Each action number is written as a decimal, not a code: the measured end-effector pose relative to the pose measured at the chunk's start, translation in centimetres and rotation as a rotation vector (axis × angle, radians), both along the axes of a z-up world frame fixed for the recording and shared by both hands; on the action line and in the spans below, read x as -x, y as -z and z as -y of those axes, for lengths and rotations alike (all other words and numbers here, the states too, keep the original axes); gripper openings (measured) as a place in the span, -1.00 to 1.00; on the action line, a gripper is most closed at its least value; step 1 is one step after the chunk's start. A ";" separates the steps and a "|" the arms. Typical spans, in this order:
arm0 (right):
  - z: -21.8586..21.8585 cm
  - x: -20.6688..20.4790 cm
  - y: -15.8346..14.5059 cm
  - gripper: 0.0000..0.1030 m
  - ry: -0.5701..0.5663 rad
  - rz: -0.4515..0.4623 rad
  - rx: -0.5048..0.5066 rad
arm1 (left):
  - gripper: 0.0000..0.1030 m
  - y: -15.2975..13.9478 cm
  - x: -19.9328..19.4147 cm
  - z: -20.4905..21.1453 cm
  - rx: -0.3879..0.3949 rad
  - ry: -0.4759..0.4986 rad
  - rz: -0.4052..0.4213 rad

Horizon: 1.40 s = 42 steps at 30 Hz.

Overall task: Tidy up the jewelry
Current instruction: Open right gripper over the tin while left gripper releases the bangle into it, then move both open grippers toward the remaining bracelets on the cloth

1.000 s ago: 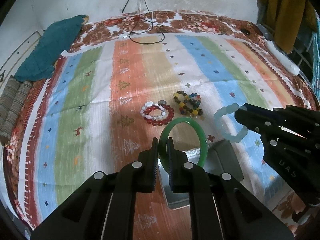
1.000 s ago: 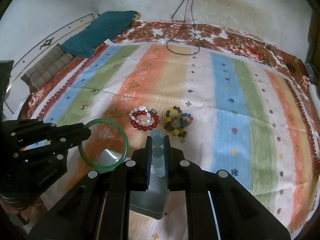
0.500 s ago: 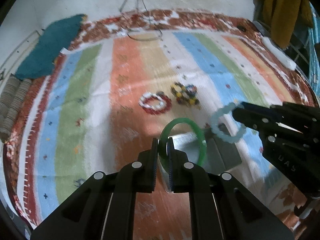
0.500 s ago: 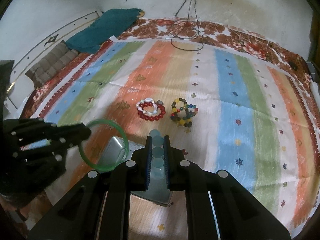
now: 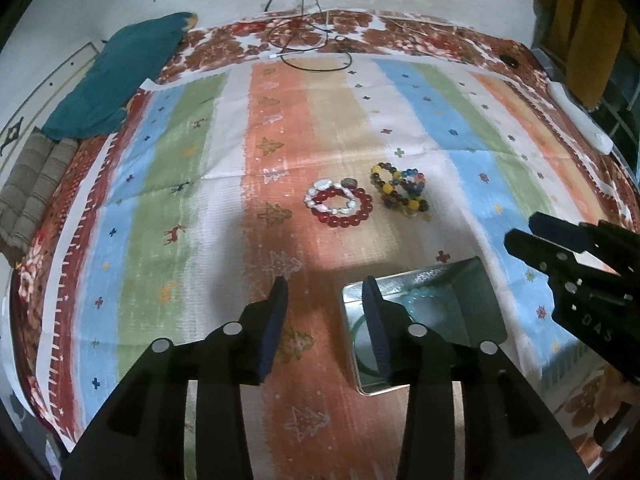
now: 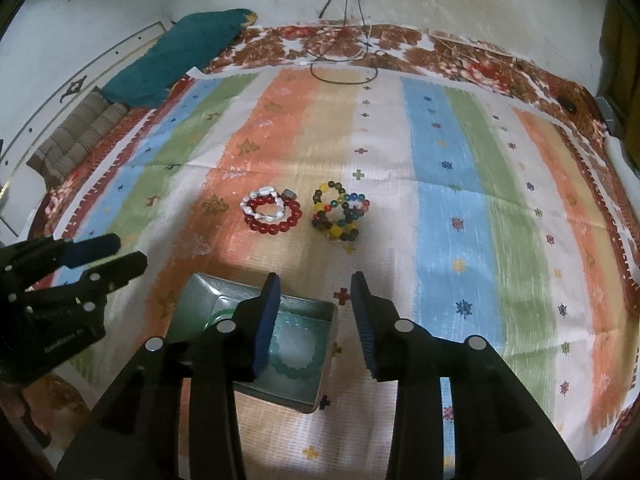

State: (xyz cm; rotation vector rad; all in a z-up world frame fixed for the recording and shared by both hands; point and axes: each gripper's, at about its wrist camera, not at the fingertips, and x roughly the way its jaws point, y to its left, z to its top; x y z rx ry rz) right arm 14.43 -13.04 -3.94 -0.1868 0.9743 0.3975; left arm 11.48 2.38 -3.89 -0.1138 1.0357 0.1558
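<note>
A metal tin point(image 5: 486, 312) point(image 6: 200, 292) sits on the striped cloth near me. Inside it lie a green bangle point(image 5: 362, 360) point(image 6: 218, 314) and a pale blue bead bracelet point(image 5: 424, 300) point(image 6: 298, 350). A red and white bead bracelet point(image 5: 340, 204) point(image 6: 272, 212) and a multicoloured bead bracelet point(image 5: 400, 190) point(image 6: 340, 212) lie on the cloth farther away. My left gripper point(image 5: 324, 292) is open and empty above the tin's left edge. My right gripper point(image 6: 314, 292) is open and empty above the tin's right edge.
The striped cloth point(image 5: 180, 184) covers a floral bed. A teal pillow point(image 5: 116, 76) and folded grey fabric point(image 5: 32, 188) lie at the far left. Black cables point(image 5: 308, 44) lie at the far edge. A white bar point(image 5: 580, 120) lies at the right.
Both grippers opened. The green bangle and the pale blue bracelet dropped from the jaws into the tin. Both grippers pulled back slightly.
</note>
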 end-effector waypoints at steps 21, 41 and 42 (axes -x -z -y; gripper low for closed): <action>-0.4 -2.9 0.7 0.26 0.041 -0.023 0.040 | 0.20 0.7 -3.7 -2.6 0.002 -0.064 -0.030; -0.3 -8.6 3.0 0.41 0.083 -0.086 0.094 | 0.34 2.6 -8.5 -4.0 -0.021 -0.079 -0.086; -0.3 -8.8 3.1 0.41 0.086 -0.091 0.098 | 0.34 2.7 -8.7 -4.1 -0.020 -0.078 -0.087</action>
